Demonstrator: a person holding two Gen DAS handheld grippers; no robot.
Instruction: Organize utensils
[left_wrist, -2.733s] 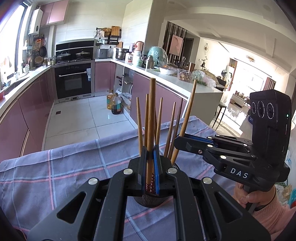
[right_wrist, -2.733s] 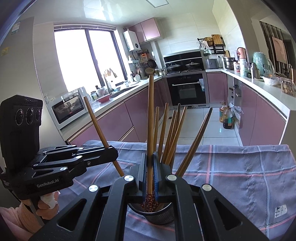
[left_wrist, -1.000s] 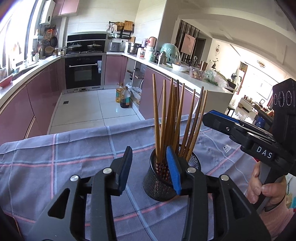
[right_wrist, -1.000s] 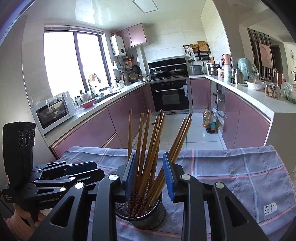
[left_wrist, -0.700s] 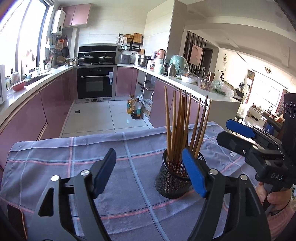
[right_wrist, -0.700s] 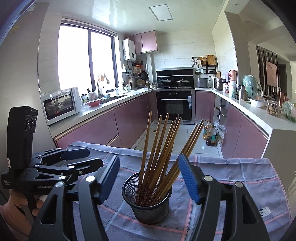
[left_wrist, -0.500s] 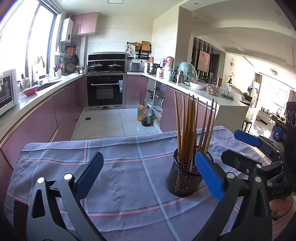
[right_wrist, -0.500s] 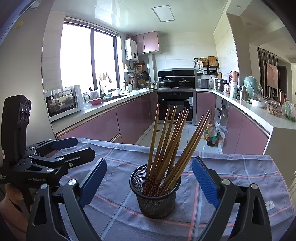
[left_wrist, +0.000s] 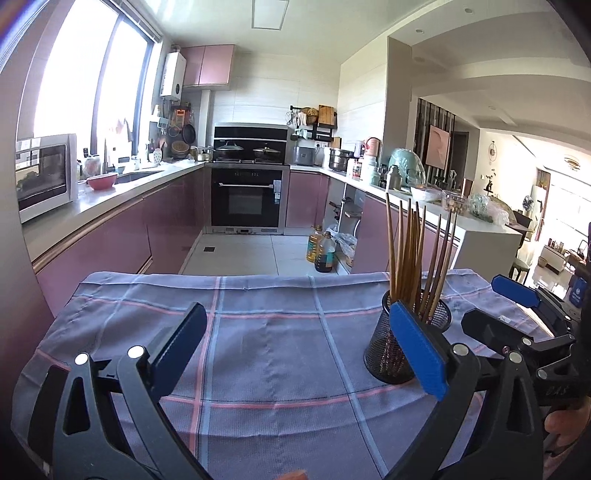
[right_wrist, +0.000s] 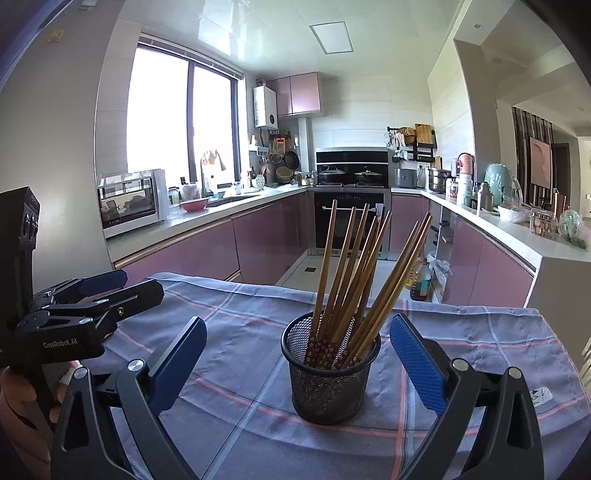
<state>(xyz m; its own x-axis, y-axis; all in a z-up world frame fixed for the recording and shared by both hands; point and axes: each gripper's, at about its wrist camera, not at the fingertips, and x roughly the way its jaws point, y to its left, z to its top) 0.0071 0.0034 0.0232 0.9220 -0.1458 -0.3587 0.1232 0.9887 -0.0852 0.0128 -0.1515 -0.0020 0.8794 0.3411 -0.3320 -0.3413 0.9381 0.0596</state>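
A black mesh cup (right_wrist: 330, 373) stands on the checked cloth (right_wrist: 243, 435) and holds several brown chopsticks (right_wrist: 354, 273), all upright and leaning. The cup also shows in the left wrist view (left_wrist: 388, 354) with the chopsticks (left_wrist: 410, 254) in it. My left gripper (left_wrist: 299, 354) is open and empty, drawn back to the left of the cup; it also shows in the right wrist view (right_wrist: 114, 284). My right gripper (right_wrist: 299, 362) is open and empty, with the cup between and beyond its pads; it also shows in the left wrist view (left_wrist: 495, 306).
The blue checked cloth (left_wrist: 266, 354) covers the table, whose far edge drops to the kitchen floor. Pink cabinets and counters run along both sides. Oil bottles (left_wrist: 321, 251) stand on the floor.
Both grippers released chopsticks into the cup, opened wide and drew back from it. The left gripper moved left, so the cup now sits at its right.
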